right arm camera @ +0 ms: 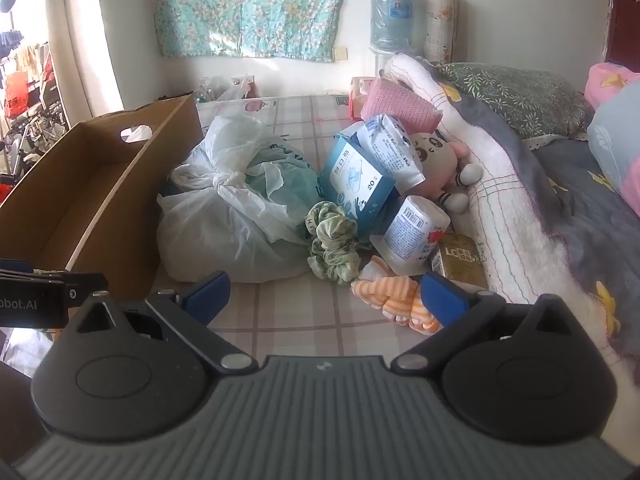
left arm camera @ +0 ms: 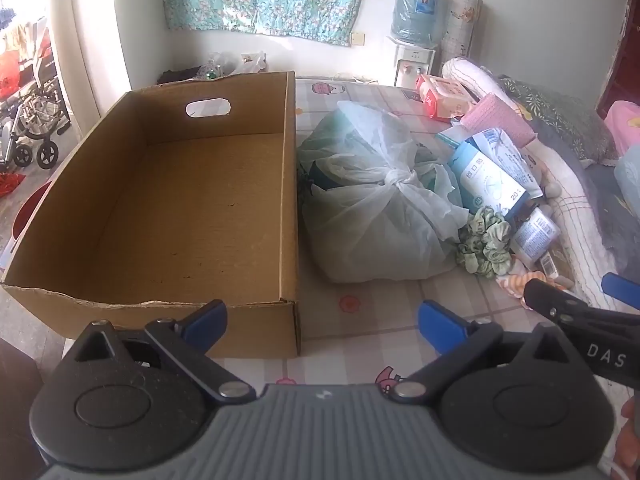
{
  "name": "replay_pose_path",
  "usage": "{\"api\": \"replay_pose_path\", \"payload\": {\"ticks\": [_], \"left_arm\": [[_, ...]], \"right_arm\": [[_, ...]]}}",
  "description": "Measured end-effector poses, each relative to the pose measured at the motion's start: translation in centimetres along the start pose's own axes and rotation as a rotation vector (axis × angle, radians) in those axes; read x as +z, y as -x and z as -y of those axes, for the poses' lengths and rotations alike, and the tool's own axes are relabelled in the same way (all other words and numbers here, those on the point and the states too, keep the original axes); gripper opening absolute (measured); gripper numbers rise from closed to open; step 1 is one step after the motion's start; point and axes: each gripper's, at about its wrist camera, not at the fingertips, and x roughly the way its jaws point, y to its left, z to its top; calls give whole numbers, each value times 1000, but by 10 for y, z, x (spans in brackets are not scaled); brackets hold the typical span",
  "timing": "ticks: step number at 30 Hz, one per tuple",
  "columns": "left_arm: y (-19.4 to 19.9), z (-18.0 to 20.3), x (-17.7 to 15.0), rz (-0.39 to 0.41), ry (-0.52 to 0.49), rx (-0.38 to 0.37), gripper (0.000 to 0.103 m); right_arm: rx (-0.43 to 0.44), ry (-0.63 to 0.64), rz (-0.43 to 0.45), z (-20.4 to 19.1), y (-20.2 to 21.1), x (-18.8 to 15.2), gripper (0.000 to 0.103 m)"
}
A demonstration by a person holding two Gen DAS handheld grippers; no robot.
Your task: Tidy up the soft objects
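Your left gripper [left arm camera: 322, 326] and right gripper [right arm camera: 325, 294] both gape empty: one cardboard box [left arm camera: 168, 208] ahead-left, one knotted plastic bag [right arm camera: 232, 216] ahead, one green scrunchie [right arm camera: 334, 240] beyond it, one striped orange sock [right arm camera: 396, 300] touching your right claw's right finger.

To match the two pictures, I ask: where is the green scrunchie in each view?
Left wrist: the green scrunchie lies right of centre, against the tied plastic bag.
Right wrist: the scrunchie lies at the centre, just right of the bag.
Shared landmark: the cardboard box, left of the bag in both views.
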Motion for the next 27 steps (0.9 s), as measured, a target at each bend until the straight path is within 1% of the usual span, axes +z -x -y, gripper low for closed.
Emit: {"api": "replay_pose_path", "payload": {"ticks": [13,27], "left_arm": [[-7,-5,0,-26,24,-13,102],[-8,-2,2,-22,18,-20,102]], "right_arm": [[5,17,-10,-4,-4,3,102],[3,27,-11,-6,-5,7,102]]}}
